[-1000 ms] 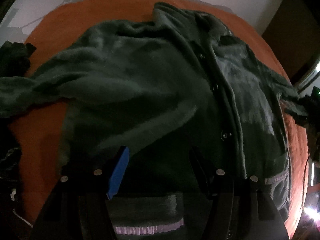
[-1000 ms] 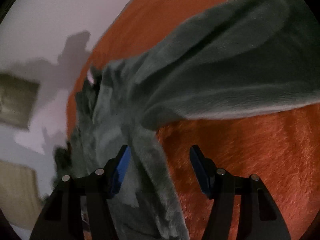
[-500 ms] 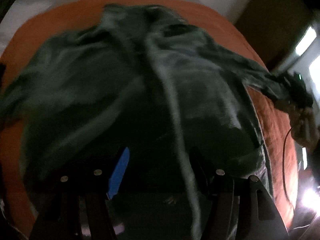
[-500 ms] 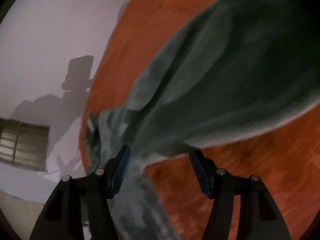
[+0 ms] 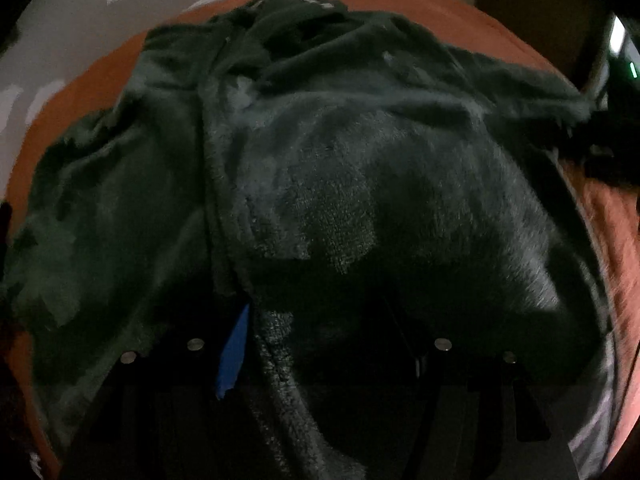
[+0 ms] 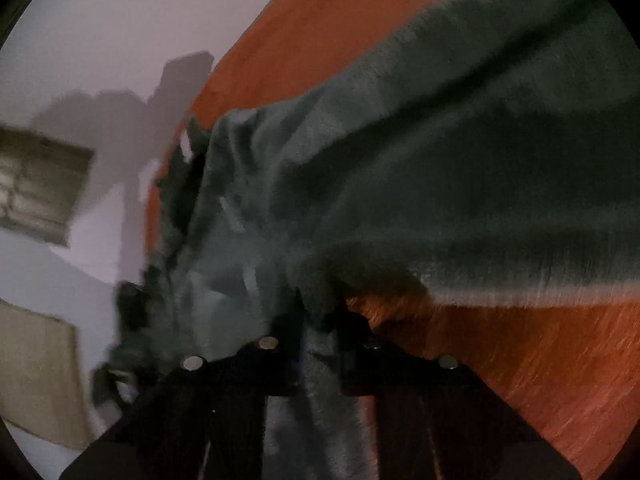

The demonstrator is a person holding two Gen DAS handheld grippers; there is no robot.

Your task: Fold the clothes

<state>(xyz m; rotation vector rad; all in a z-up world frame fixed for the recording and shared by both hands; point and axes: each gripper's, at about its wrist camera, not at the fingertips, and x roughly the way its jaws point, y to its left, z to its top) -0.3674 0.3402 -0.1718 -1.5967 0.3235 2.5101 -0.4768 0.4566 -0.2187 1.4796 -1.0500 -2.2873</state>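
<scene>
Green fleece jacket [image 5: 360, 184] lies spread on orange bed cover [image 6: 540, 380], unfolded. Right gripper [image 6: 320, 332] jaws closing on sleeve edge. Left gripper [image 5: 320, 344] jaws apart over jacket hem. Folds all remain.

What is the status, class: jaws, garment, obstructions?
Right gripper jaws closing, green fleece pinched between them. Left gripper open over fleece. Fleece lies rumpled on orange cover. No obstruction seen.

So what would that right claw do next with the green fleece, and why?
Probably lift and carry the fabric across the garment. The right claw is closing with a bunch of the green fleece jacket between its tips, over the orange blanket. The left claw stands open with fleece between its tips.
</scene>
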